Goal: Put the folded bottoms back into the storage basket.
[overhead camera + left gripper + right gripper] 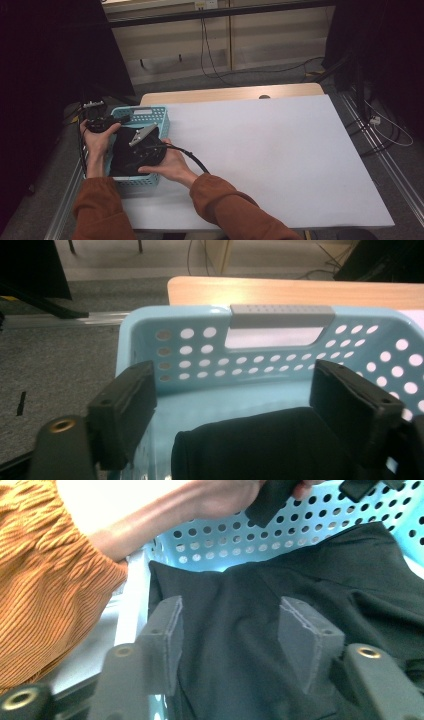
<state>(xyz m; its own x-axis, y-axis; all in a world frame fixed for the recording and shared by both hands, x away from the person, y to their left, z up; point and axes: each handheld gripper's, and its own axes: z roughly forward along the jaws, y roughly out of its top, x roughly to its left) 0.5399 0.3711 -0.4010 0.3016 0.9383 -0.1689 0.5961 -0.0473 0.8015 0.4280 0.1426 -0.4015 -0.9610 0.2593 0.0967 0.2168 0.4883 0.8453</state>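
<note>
Black folded garment (131, 152) lies in the light-blue perforated basket (150, 116) at the white counter's (280, 150) left edge. Left gripper (235, 405) view: jaws released, garment below. Right gripper (235, 640) view: jaws released above the garment.

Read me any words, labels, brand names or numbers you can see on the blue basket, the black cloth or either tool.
None can be read.
Blue basket: round holes and a plain grey handle strip, no text.
Black cloth: plain, no label or print showing.
Left tool and right tool: black jaws with screw holes, no markings.
White table: bare of signs.
</note>
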